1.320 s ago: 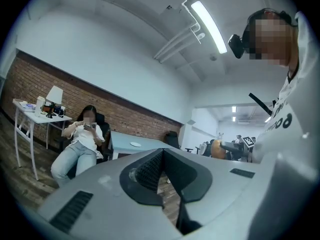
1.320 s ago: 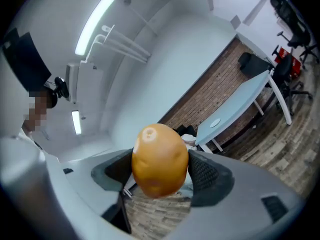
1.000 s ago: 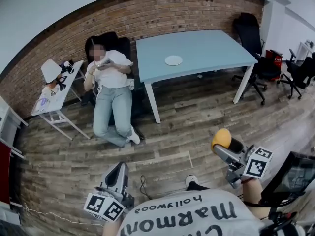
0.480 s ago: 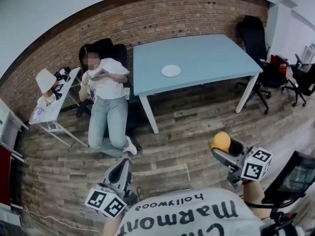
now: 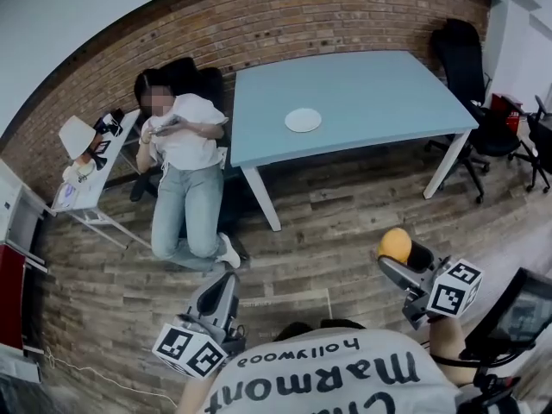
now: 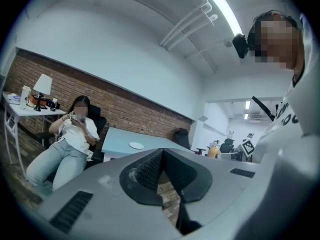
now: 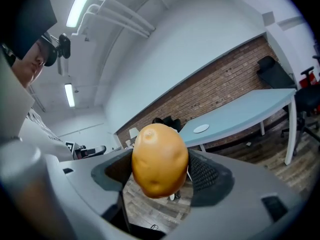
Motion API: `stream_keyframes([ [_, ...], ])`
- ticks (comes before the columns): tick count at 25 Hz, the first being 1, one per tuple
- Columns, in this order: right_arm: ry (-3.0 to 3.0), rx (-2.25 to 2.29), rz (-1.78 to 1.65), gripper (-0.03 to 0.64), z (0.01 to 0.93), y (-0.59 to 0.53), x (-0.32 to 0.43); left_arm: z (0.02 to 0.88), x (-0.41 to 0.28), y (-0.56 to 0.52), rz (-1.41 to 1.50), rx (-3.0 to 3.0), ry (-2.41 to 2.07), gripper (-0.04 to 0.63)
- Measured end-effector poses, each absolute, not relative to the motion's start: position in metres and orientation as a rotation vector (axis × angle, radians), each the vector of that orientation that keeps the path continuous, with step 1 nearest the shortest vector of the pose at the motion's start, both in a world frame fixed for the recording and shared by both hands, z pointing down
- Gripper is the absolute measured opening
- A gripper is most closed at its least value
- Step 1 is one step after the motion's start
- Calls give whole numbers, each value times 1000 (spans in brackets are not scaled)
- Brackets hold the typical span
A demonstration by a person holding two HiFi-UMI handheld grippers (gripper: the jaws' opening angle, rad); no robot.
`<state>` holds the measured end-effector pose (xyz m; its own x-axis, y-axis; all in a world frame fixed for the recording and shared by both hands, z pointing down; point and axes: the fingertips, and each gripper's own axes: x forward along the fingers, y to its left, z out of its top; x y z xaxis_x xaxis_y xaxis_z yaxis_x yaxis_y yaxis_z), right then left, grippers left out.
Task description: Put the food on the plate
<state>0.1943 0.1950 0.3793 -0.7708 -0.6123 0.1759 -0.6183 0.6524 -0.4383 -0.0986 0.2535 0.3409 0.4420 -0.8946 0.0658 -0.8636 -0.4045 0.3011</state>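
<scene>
jaws of the right gripper [image 7: 161,180] clamp a potato [image 7: 159,156], raised, likely for carrying; the left gripper [image 6: 161,170] has its jaws pressed together on nothing, seemingly idle. the plate [image 5: 303,120] sits on the table [image 5: 379,84], well apart

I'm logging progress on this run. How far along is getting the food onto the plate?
Done: the potato is picked up and clamped in the right tool. In hand: it is being carried, with the person standing on the wooden floor, away from the blue table. Left: reach the table and set the potato on the white plate, which is bare. The left tool is shut and empty.
</scene>
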Motion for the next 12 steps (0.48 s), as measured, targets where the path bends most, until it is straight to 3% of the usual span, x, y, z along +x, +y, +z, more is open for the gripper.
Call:
stream_keyframes([
  [12,-2799,1022,900,325,404,139,172,363,-103,190,-76,2345,-1471,6],
])
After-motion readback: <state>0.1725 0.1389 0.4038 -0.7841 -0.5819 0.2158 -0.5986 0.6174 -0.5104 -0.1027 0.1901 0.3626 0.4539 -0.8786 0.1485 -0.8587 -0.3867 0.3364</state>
